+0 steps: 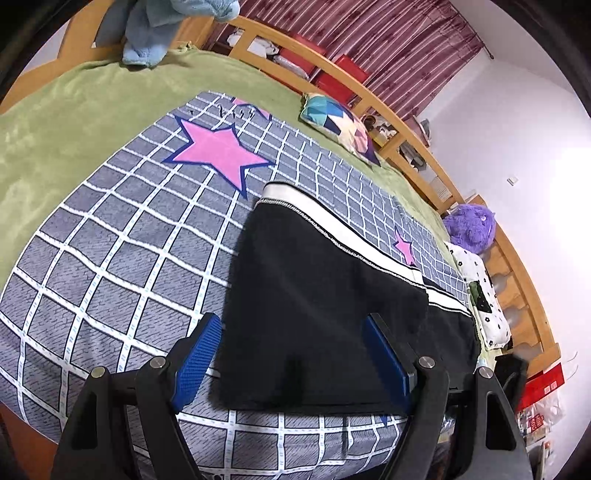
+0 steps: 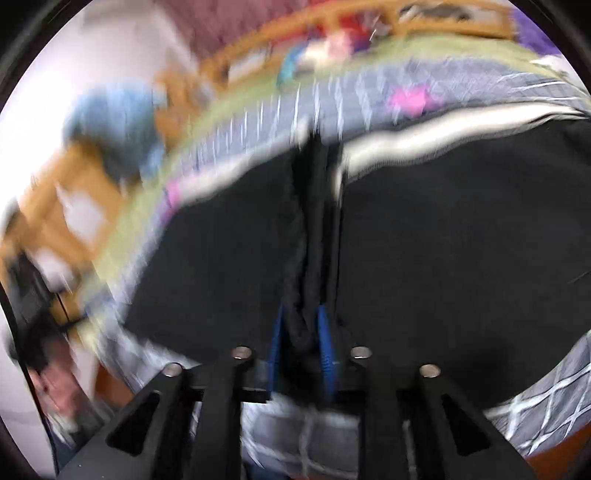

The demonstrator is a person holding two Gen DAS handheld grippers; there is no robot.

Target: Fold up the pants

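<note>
Black pants with a white side stripe lie folded on a grey checked bedspread with pink stars. My left gripper is open, its blue pads on either side of the pants' near edge, just above the cloth. In the blurred right wrist view, my right gripper is shut on a bunched fold of the black pants, which spread out to both sides of it.
A green blanket lies under the bedspread. A patterned cushion, a purple plush toy and a white spotted pillow sit along the wooden bed frame. A blue towel hangs at the far end.
</note>
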